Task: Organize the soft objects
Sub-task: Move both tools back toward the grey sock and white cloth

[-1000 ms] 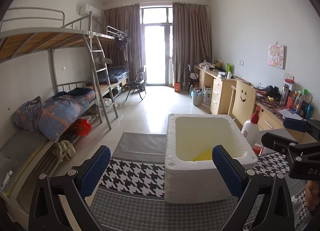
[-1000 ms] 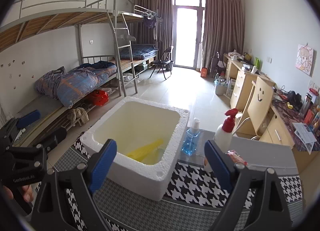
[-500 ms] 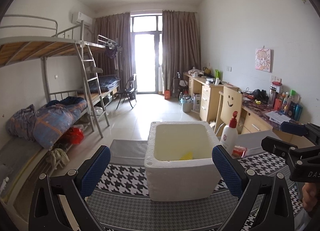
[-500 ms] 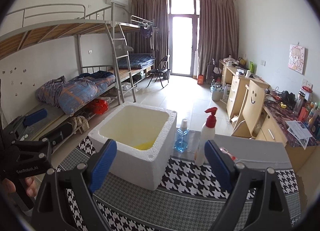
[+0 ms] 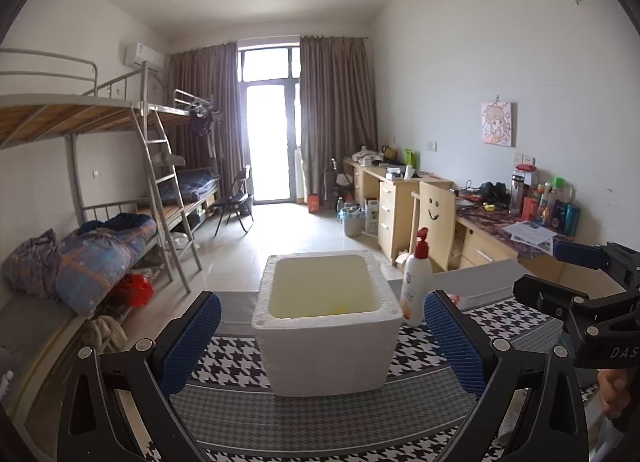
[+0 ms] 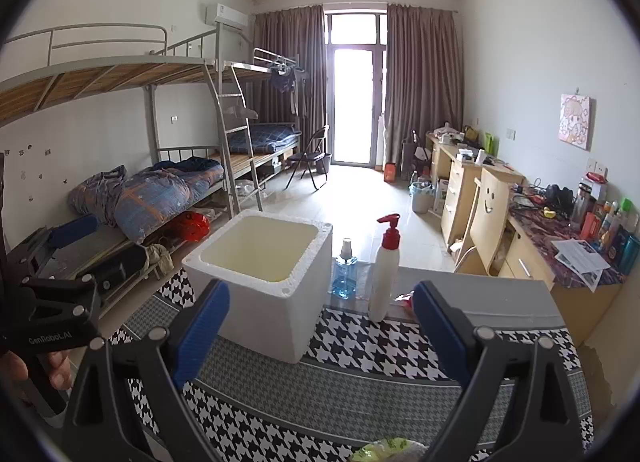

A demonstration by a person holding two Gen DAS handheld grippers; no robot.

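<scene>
A white foam box stands on the houndstooth cloth; it also shows in the right wrist view. A small yellow soft object lies at its bottom. My left gripper is open and empty, held back from the box. My right gripper is open and empty, to the right of the box. A green-white soft thing shows at the bottom edge of the right wrist view.
A white pump bottle with a red top and a blue spray bottle stand right of the box. A red-white packet lies behind the pump bottle. Bunk beds stand left, desks right.
Both grippers have pulled back and risen away from the foam box, which now looks smaller and farther. Both stay open.
</scene>
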